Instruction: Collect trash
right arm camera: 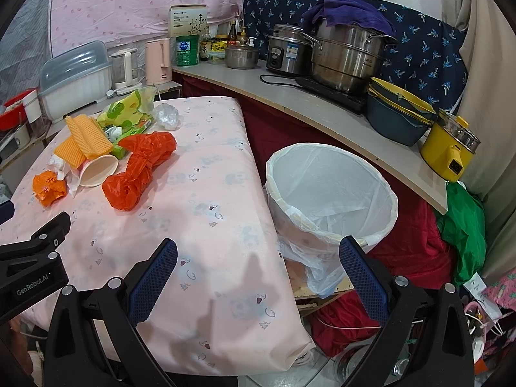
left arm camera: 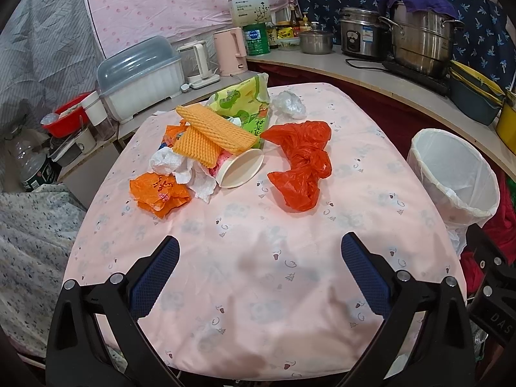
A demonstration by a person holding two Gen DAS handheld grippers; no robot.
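Trash lies on the pink-covered table: a red plastic bag, a paper cup on its side, orange foam nets, a green wrapper, white tissue, an orange wrapper and a clear bag. A bin lined with a white bag stands right of the table. My left gripper is open and empty above the table's near part. My right gripper is open and empty over the table's right edge, next to the bin. The red bag and cup show in the right wrist view.
A shelf behind holds pots, a rice cooker, stacked basins and a yellow cooker. A covered dish rack and kettles stand at the back left. Red and green cloth lie under the shelf.
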